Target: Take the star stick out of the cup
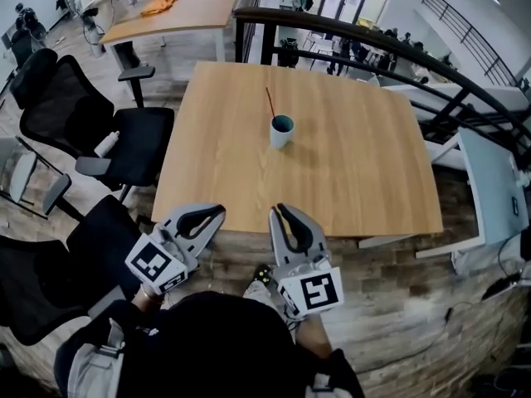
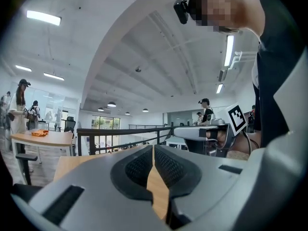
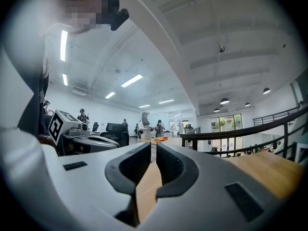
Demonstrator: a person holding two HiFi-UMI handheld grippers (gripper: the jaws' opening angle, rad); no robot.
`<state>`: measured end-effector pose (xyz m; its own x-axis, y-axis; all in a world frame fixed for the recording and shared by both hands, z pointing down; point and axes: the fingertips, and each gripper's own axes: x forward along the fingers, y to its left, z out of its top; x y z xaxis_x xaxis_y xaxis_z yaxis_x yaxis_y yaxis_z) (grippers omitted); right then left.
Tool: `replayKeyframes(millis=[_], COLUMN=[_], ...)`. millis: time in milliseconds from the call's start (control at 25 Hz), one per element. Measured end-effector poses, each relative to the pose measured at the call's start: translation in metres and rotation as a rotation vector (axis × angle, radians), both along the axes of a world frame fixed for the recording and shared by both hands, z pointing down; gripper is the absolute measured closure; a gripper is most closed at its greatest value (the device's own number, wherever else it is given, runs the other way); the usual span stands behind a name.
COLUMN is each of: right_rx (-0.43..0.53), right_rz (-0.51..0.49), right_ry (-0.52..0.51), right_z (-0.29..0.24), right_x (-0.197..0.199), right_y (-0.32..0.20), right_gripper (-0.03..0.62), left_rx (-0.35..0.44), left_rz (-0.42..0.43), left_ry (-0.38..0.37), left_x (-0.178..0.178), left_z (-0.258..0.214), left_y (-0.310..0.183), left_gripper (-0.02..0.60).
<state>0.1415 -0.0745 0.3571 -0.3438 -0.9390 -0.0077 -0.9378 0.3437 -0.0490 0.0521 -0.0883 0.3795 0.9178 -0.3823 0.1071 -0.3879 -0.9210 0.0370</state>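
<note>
A small light-blue cup [image 1: 281, 131] stands upright near the middle of the square wooden table [image 1: 357, 172]. A thin dark-red stick [image 1: 270, 103] rises out of it and leans to the far left; its star is too small to make out. Both grippers hover at the table's near edge, well short of the cup. My left gripper [image 1: 220, 209] [image 2: 153, 150] is shut and empty, pointing towards the table. My right gripper [image 1: 279, 208] [image 3: 154, 148] is beside it, also shut with nothing between its jaws. Neither gripper view shows the cup.
Black office chairs [image 1: 91, 123] stand left of the table. A dark railing [image 1: 348, 31] runs behind it, with a second wooden table [image 1: 178, 11] carrying an orange item at the far left. A white desk [image 1: 489, 181] sits to the right. People stand in the distance.
</note>
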Motion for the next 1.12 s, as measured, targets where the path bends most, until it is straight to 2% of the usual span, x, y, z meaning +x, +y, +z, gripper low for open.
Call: replayKeyframes(millis=[160,320,440,520,720,880,1120], right_rx=[0.017,0.023,0.036,0.044,0.055,0.059,0.056], right_rz=[-0.033,-0.06,-0.094,-0.121,-0.168,-0.188,-0.201], right_ry=[-0.003,-0.008,-0.013,-0.028,-0.015,-0.005,0.021], right_z=[0.004,0.014,0.015,0.02,0.034,0.037,0.046], right_x=[0.032,0.045,0.061,0.074,0.073,0.068,0.065], right_y=[-0.023,-0.031,-0.035,-0.045,-0.054,-0.062,-0.088], right_gripper=[0.569,0.569,0.569,0.569,0.569,0.569,0.569], left_rx=[0.031,0.051,0.049,0.046,0.058,0.035,0.028], left_rz=[-0.033,-0.077,-0.114,-0.144,-0.207,-0.259,-0.29], left_ry=[-0.004,0.003,0.013,-0.006,-0.023,-0.044,-0.035], left_x=[0.032,0.045,0.061,0.073,0.066,0.055,0.049], left_z=[0.001,0.004,0.004,0.01,0.023,0.032,0.038], left_y=[-0.02,-0.024,-0.025,-0.034,-0.034,-0.034,-0.055], left_gripper=[0.558,0.558,0.558,0.558,0.558,0.558,0.558])
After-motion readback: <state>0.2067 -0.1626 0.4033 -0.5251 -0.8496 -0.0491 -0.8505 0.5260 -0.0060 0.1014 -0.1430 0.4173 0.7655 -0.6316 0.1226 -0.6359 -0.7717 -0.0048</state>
